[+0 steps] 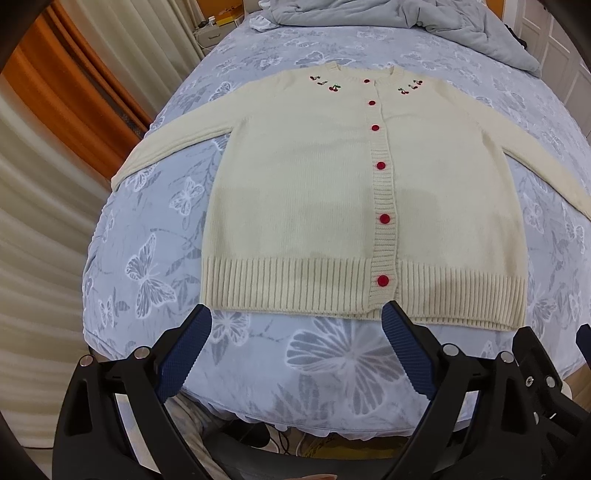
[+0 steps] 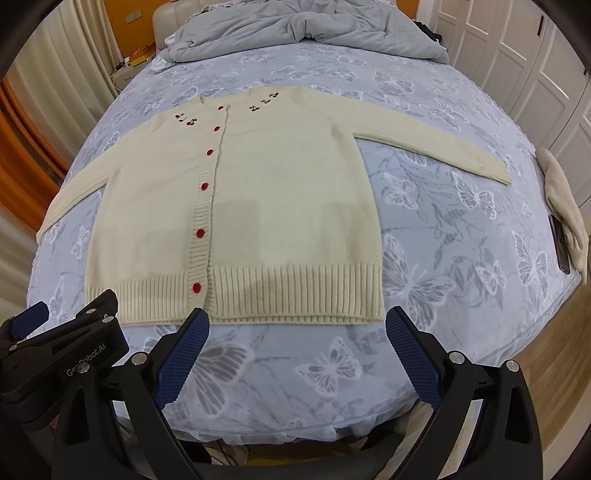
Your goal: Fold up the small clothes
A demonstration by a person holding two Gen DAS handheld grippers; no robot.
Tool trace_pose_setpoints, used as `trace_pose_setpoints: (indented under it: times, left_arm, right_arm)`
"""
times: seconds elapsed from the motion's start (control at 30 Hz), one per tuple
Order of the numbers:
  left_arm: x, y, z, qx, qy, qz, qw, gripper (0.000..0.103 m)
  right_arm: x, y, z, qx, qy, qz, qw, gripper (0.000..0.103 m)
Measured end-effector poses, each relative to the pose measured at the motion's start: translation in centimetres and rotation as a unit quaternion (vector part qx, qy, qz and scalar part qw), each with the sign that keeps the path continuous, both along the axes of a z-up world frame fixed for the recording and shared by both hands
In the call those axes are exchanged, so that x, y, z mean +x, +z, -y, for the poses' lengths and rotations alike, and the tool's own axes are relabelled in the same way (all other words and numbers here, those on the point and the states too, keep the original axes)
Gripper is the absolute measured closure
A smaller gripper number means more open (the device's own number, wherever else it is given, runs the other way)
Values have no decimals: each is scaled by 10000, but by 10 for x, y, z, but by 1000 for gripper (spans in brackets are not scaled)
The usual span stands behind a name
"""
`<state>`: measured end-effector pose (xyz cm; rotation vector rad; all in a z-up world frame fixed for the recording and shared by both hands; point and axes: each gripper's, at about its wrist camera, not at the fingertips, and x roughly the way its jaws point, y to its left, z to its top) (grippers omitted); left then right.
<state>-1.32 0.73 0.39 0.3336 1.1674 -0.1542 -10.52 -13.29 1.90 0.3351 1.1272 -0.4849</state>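
A cream knitted cardigan [image 1: 314,192] with red buttons and small cherry embroidery lies flat, face up, on the bed, sleeves spread out to both sides, ribbed hem nearest me. It also shows in the right wrist view [image 2: 280,206]. My left gripper [image 1: 297,314] is open and empty, hovering just in front of the hem. My right gripper [image 2: 297,317] is open and empty, also just short of the hem, right of the button band. The left gripper's body [image 2: 66,354] shows at the lower left of the right wrist view.
The bed has a light blue butterfly-print sheet [image 1: 332,362]. A crumpled grey duvet [image 2: 303,33] lies at the far end. A folded beige garment [image 2: 565,206] and a dark phone [image 2: 559,243] lie at the bed's right edge. Curtains [image 1: 44,221] hang left.
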Motion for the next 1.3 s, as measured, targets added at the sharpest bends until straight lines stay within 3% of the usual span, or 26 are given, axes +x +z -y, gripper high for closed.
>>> trace_pose_setpoints:
  times: [0.83,0.97,1.07,1.17,1.3]
  left_arm:
    - [11,-22,13,208,35,-168,9996,12]
    - [18,-29,13,-111,23,-390,9992,8]
    - [20,-30,10,-254,-139,-334,9990,8]
    - [23,-36,0,-568,-311,-397,9971,8]
    - [24,-48,-13,-765,-363,-279,9960,8]
  right_arm:
    - [10,-29,12,185,-19,-158,9997,7]
    - [11,-40,32,813,134,243,9963,8]
    - [8,-58,91,1196,-267,446,9915,8]
    - [-5,-75,188,1240,-1175,764,9823,8]
    - [-21,-98,333,1076,-2350,1026,9605,9]
